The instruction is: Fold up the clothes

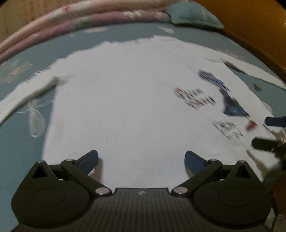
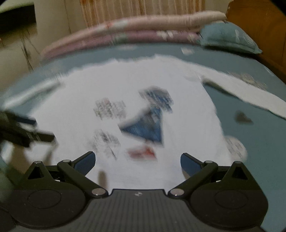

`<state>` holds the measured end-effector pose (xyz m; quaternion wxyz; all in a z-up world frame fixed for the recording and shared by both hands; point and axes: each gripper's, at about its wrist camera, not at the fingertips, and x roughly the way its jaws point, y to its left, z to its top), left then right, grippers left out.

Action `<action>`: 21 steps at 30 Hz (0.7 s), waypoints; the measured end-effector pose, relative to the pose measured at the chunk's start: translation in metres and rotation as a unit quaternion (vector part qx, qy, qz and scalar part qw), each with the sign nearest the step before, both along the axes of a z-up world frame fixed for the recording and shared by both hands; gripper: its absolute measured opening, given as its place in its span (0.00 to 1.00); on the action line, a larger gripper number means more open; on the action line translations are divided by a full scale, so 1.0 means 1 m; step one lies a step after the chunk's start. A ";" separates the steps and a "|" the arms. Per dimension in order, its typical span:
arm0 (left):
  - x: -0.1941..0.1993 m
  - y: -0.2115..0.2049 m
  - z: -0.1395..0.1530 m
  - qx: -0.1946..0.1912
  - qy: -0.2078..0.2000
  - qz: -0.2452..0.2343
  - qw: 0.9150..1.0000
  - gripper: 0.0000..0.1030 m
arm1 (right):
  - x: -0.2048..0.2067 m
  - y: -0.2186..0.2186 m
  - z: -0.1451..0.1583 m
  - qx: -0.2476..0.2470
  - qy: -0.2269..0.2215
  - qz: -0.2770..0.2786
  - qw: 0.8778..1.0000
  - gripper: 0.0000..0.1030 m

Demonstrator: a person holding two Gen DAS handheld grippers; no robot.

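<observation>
Blue-grey bed sheet (image 1: 21, 148) covers the bed in front of me, with rolled pink and purple blankets (image 1: 93, 16) along the far side and a teal pillow (image 1: 193, 16) near the wooden headboard (image 1: 250, 26). On the sheet lies a white long-sleeved shirt (image 1: 125, 92), spread flat, print side up. One sleeve (image 1: 19, 100) goes out to my left and the other sleeve (image 2: 250, 96) to my right, and the hem is nearest to me.

My left gripper (image 1: 141, 158) hangs just above the hem with its fingers wide apart and nothing between them. My right gripper (image 2: 137, 158) is the same, spread and holding nothing, above the hem on the printed side. Both pictures are blurred, so I cannot tell if any fingertip touches the cloth.

The shirt lies unfolded now. I think the step is to take hold of it for a fold. To do this well, I should pinch only a small edge of cloth, both layers together, with the two grippers at an equal level, and carry the cloth low and evenly so no wrinkle comes.

I see no box, basket or other container here.
</observation>
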<state>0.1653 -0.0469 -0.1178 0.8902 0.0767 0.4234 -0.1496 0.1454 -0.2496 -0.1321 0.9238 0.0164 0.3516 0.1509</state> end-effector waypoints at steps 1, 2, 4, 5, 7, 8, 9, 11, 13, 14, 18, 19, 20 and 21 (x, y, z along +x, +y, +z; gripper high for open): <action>0.004 0.004 -0.001 -0.001 0.002 0.016 1.000 0.99 | 0.011 0.008 0.003 0.001 -0.004 0.006 1.000 1.00; 0.008 0.009 -0.004 -0.007 0.013 0.032 0.999 0.99 | 0.022 0.015 0.005 0.002 -0.009 0.012 1.000 1.00; 0.012 0.015 -0.008 -0.021 0.018 0.042 0.999 0.99 | 0.045 0.031 0.006 0.000 -0.016 0.026 1.000 1.00; 0.012 0.015 -0.008 -0.020 0.016 0.040 0.999 0.99 | 0.057 0.038 0.006 0.002 -0.016 0.033 0.999 1.00; 0.010 0.015 -0.008 -0.017 0.013 0.034 0.999 0.99 | 0.065 0.044 0.005 0.001 -0.014 0.039 0.999 1.00; 0.009 0.016 -0.008 -0.018 0.012 0.031 0.999 0.99 | 0.060 0.044 0.004 -0.002 -0.011 0.039 0.999 1.00; 0.008 0.016 -0.009 -0.018 0.010 0.028 0.999 0.99 | 0.055 0.043 0.002 -0.004 -0.007 0.039 0.999 1.00; 0.007 0.018 -0.009 -0.018 0.008 0.022 1.000 0.99 | 0.046 0.042 0.000 -0.009 -0.001 0.038 0.999 1.00; 0.006 0.018 -0.010 -0.018 0.005 0.017 1.000 0.99 | 0.036 0.041 -0.002 -0.014 0.005 0.038 0.999 1.00; 0.006 0.018 -0.010 -0.018 0.005 0.016 1.000 0.99 | 0.032 0.041 -0.003 -0.016 0.008 0.037 0.999 1.00; 0.008 0.016 -0.007 -0.017 0.010 0.020 1.000 0.99 | 0.012 0.039 -0.007 -0.026 0.021 0.036 0.999 1.00; 0.010 0.015 -0.005 -0.017 0.013 0.023 0.999 0.99 | 0.008 0.038 -0.008 -0.029 0.024 0.036 0.999 1.00; 0.010 0.014 -0.003 -0.021 0.013 0.023 0.999 0.99 | 0.003 0.038 -0.009 -0.031 0.027 0.036 0.999 1.00; 0.008 0.014 0.001 -0.031 0.008 0.016 0.999 0.99 | -0.002 0.037 -0.011 -0.034 0.030 0.035 0.998 1.00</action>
